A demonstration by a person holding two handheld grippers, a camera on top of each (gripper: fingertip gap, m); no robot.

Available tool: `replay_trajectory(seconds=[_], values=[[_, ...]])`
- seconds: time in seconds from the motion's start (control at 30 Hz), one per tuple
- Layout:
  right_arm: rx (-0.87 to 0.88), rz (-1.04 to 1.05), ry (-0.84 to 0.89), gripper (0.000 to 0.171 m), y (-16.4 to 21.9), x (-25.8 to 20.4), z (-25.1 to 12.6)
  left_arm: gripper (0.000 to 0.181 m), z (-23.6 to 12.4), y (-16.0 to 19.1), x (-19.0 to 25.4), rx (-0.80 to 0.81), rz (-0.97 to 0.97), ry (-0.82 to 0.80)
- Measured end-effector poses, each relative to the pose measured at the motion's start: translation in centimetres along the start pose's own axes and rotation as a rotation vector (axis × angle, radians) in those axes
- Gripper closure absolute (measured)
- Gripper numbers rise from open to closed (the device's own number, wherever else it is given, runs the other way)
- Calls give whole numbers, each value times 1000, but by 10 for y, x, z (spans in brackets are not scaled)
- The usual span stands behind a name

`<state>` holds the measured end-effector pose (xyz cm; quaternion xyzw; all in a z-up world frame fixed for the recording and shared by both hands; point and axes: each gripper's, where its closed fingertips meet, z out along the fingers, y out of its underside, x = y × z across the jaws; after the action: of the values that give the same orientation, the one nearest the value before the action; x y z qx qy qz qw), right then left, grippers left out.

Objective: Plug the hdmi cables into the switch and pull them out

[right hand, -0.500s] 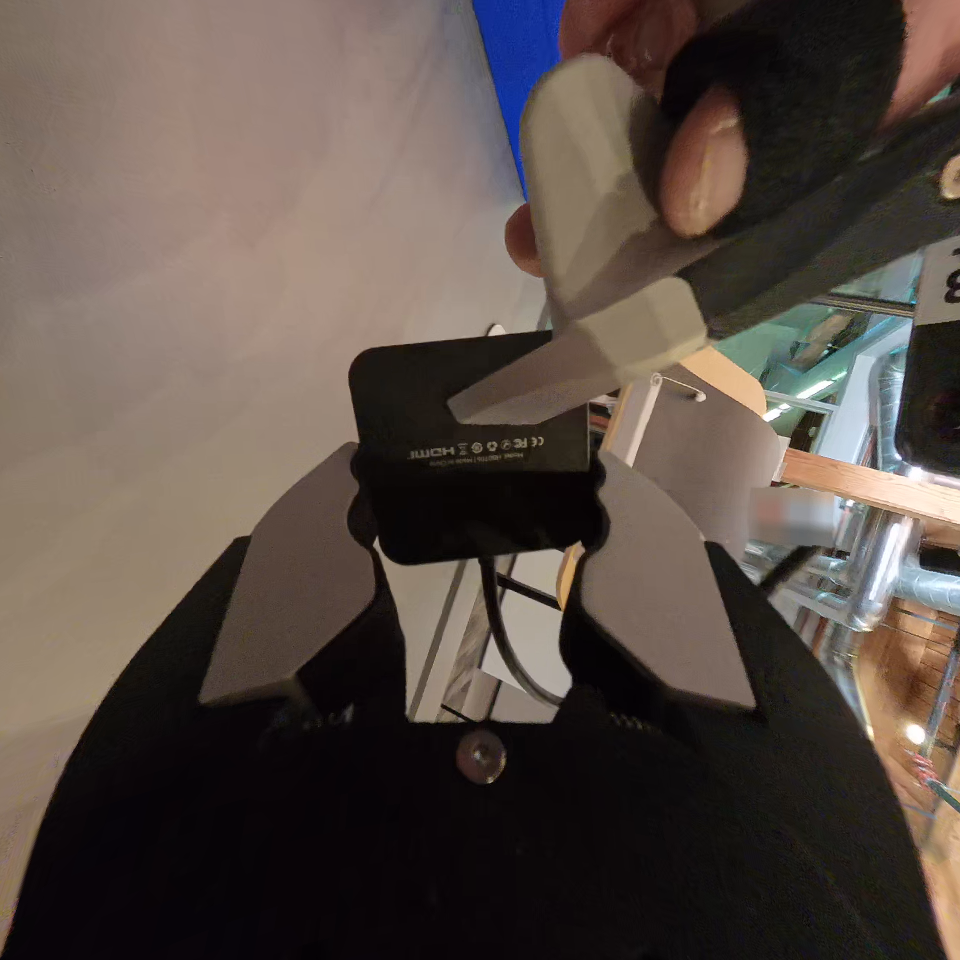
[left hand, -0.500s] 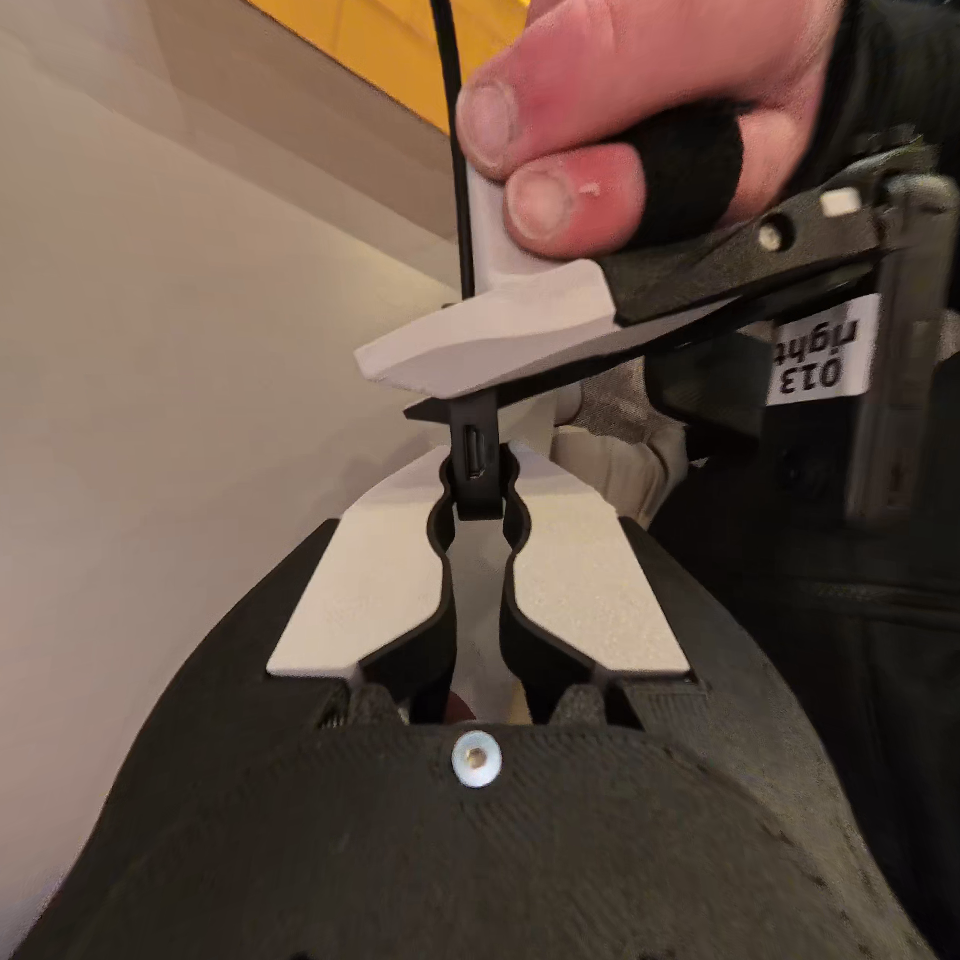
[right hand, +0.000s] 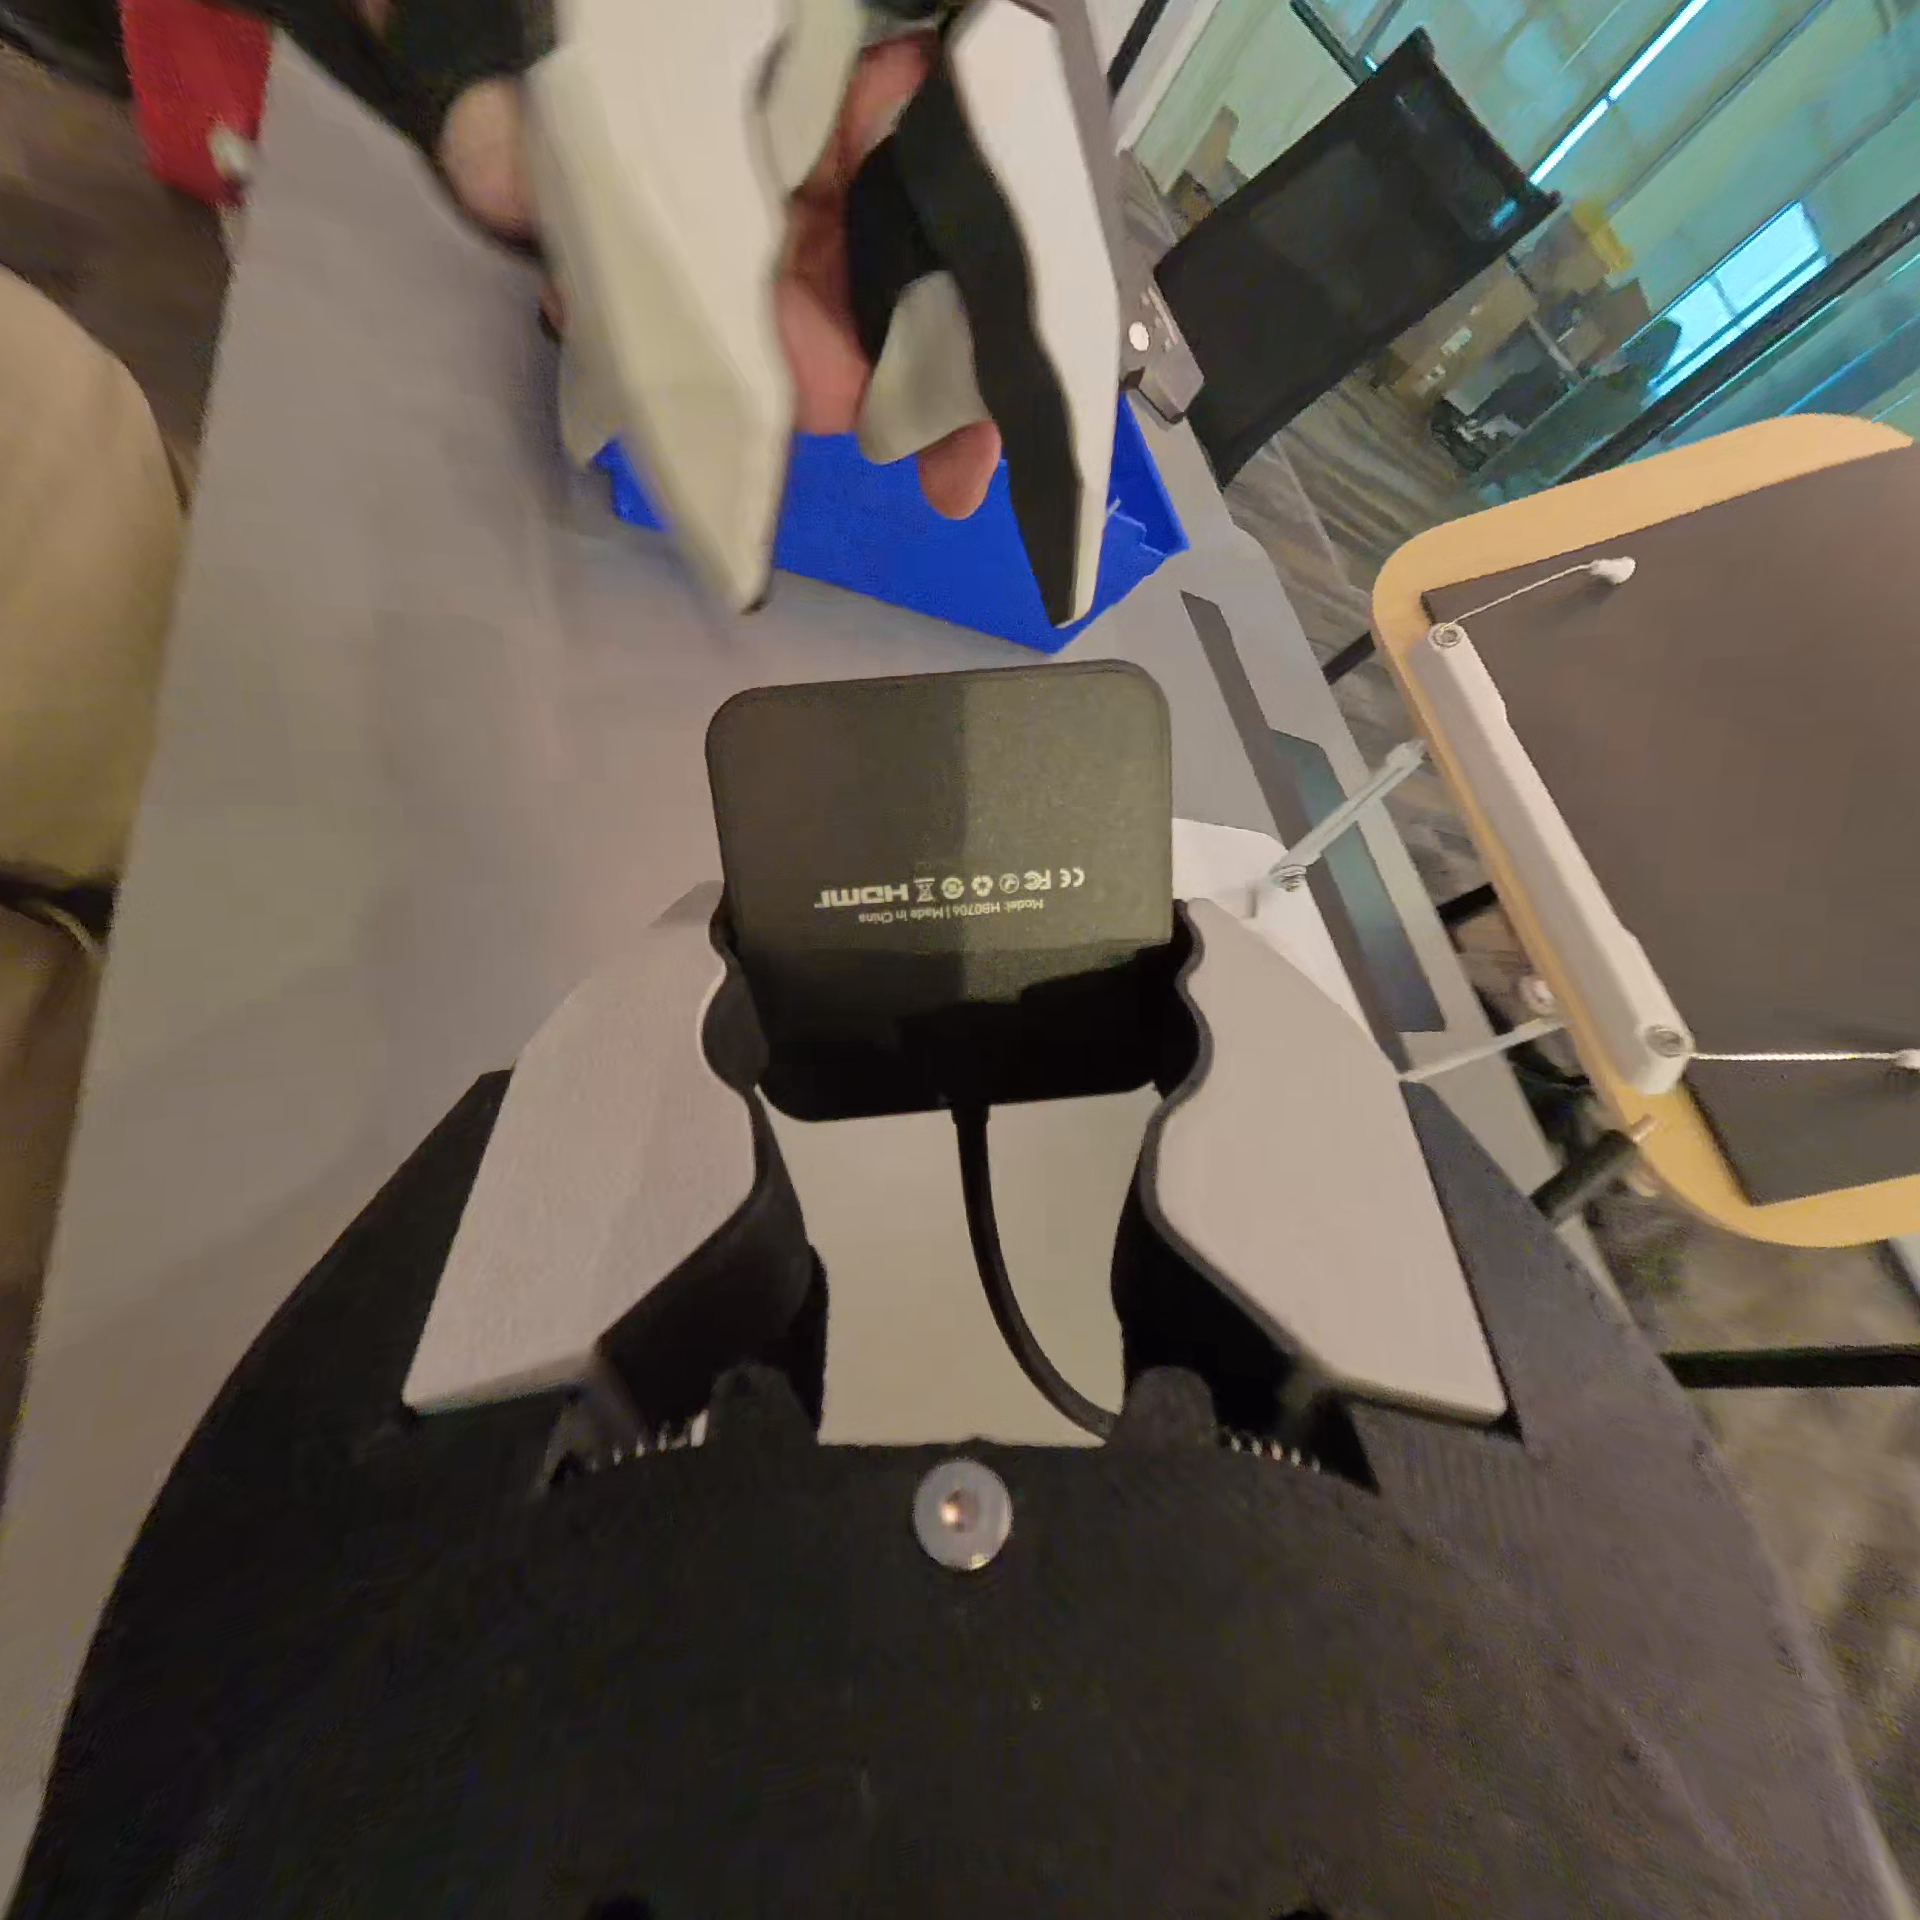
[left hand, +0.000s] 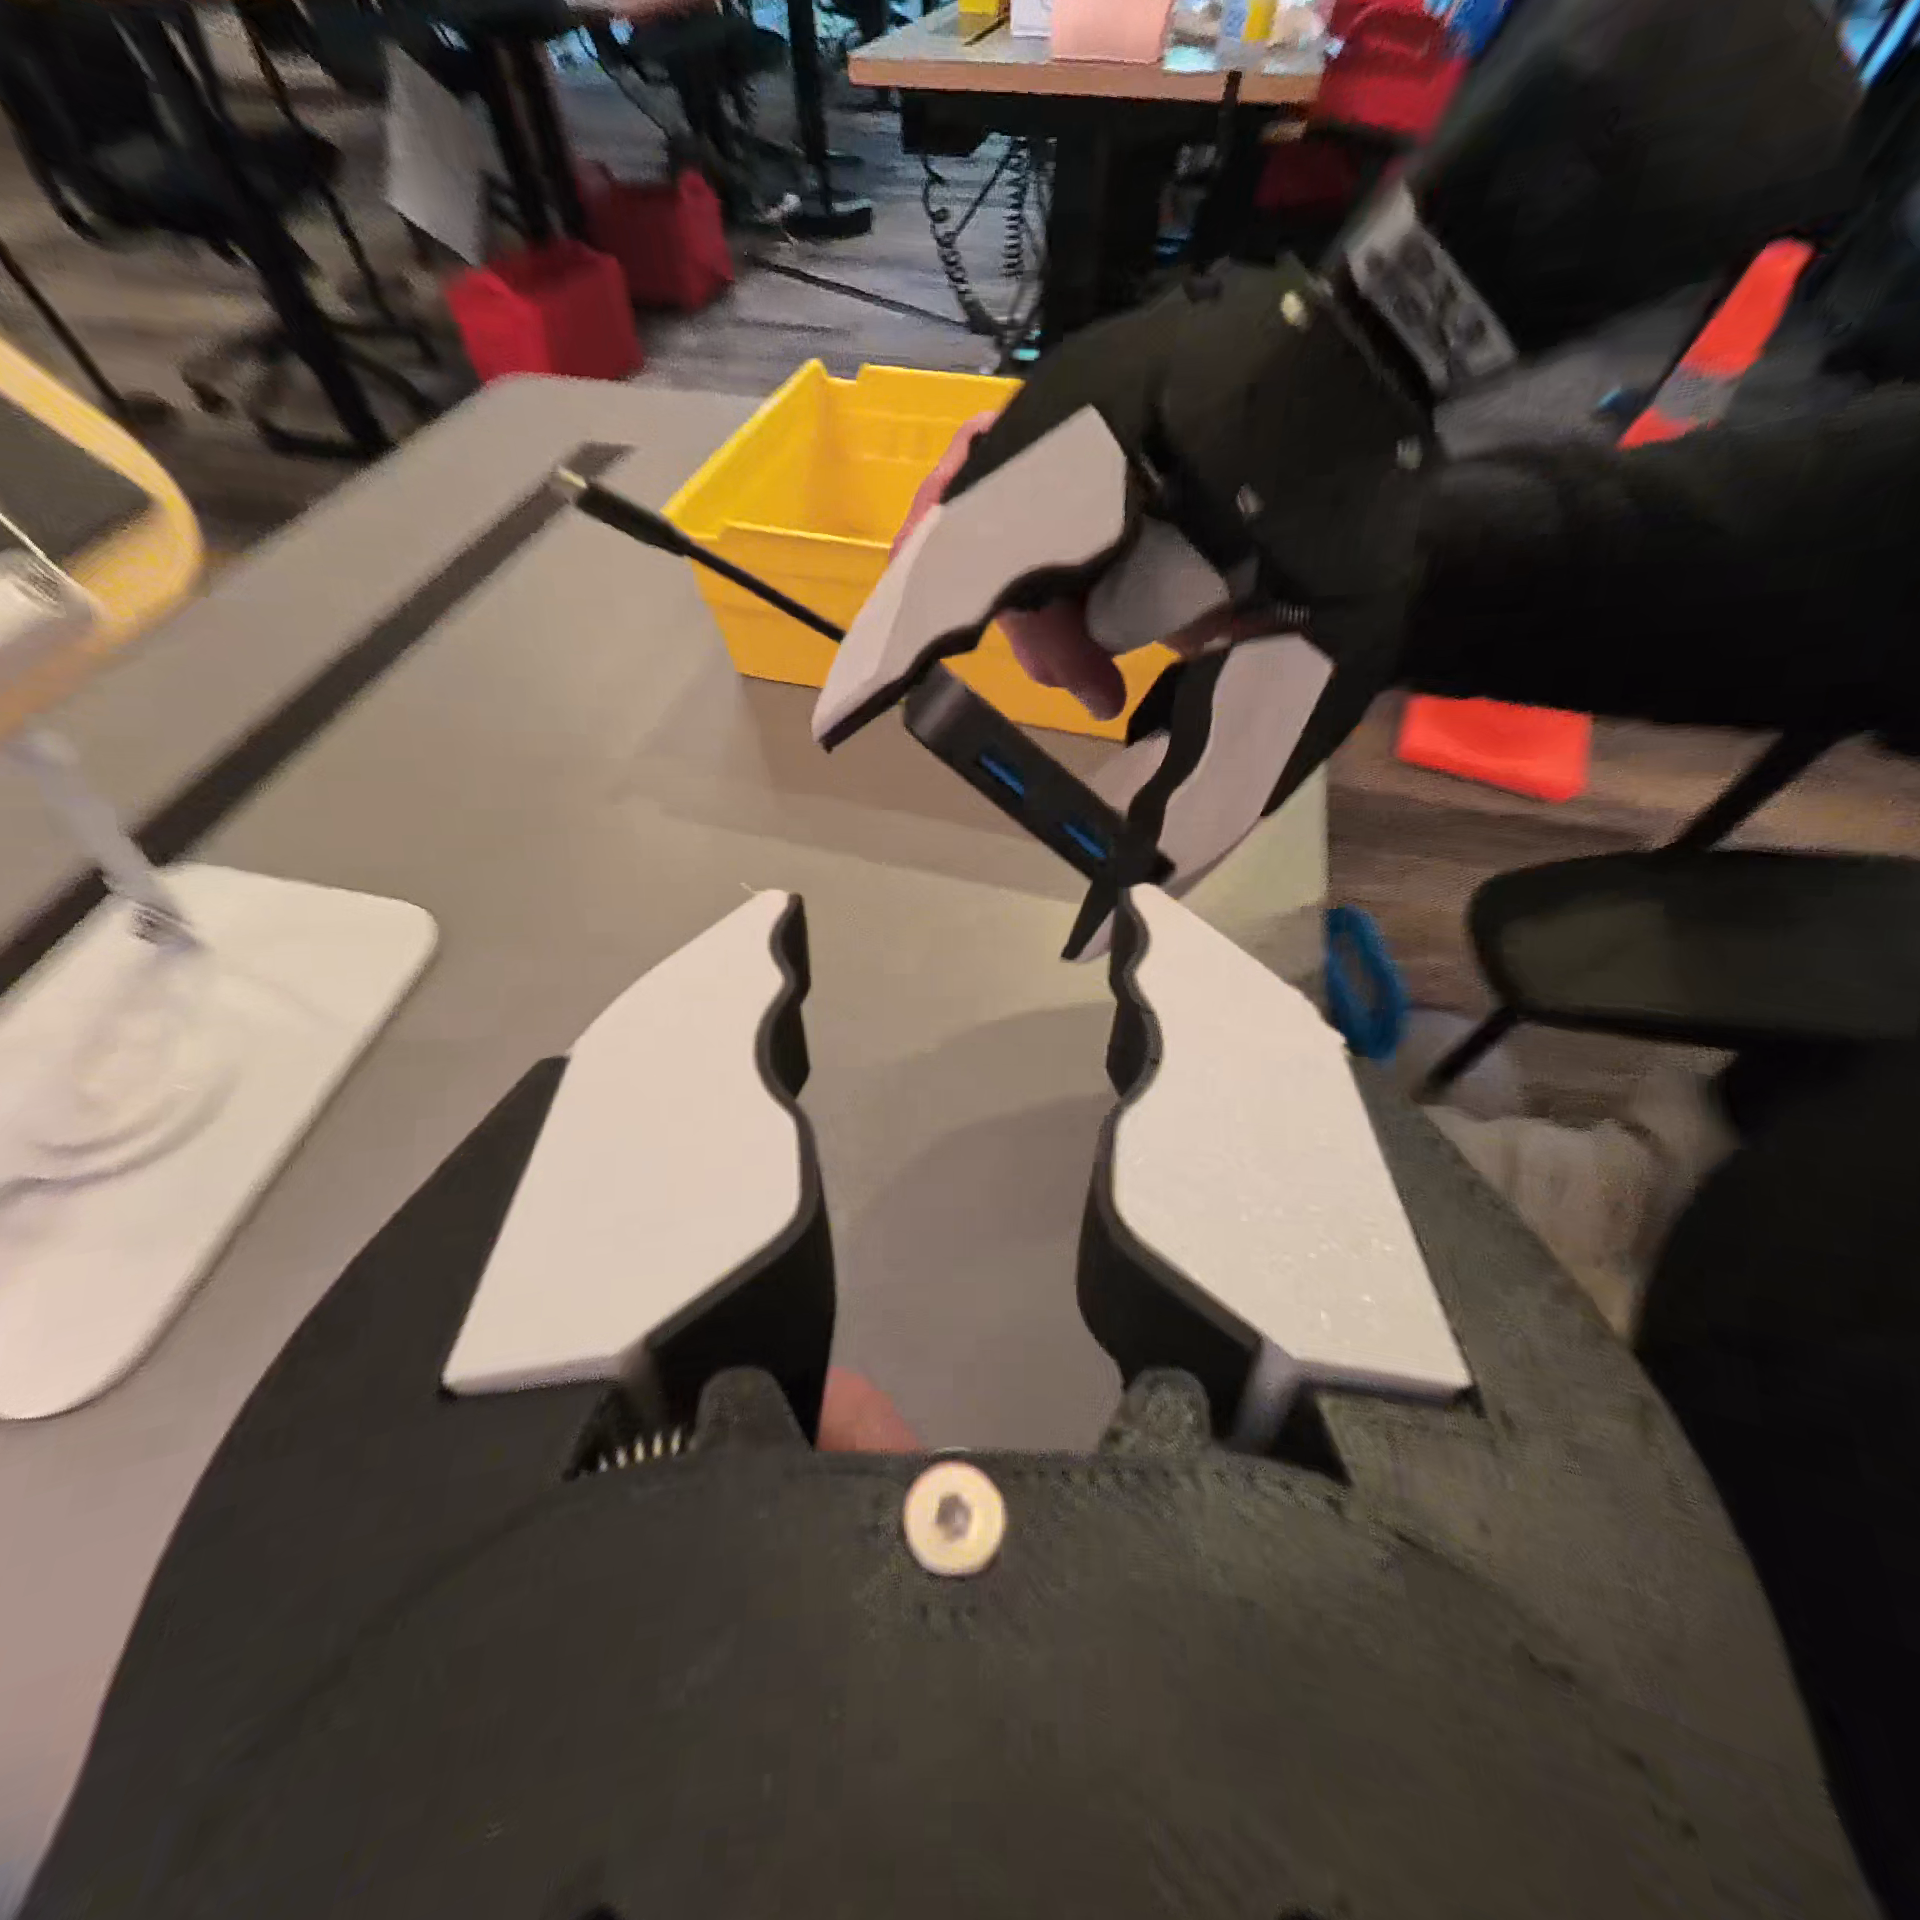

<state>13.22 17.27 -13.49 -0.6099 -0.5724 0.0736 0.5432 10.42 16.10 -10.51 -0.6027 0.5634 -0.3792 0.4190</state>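
Switch (right hand: 940, 831) clamped in right gripper (right hand: 951, 935), left gripper (left hand: 961, 914) spread empty, yellow bin (left hand: 831, 499) contents unclear

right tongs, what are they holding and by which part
The right tongs grip the black switch by its two side edges, at its cabled end.

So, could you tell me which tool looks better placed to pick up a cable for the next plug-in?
Probably the left tool: its jaws stand open and hold nothing. The right tool is shut on the black switch, so it is better used to steady the switch.
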Motion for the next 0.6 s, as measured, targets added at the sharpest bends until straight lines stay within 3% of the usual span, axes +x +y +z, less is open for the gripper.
replay_trajectory(seconds=[0.2,0.37,0.6], values=[[33,89,-136,98,-9,-13,0,102,14,6,12,-30,336,-151],[-26,61,-218,98,-5,-28,5,104,20,10,18,-30,389,-141],[30,115,-346,98,-9,-37,2,115,21,9,31,-27,435,-112]])
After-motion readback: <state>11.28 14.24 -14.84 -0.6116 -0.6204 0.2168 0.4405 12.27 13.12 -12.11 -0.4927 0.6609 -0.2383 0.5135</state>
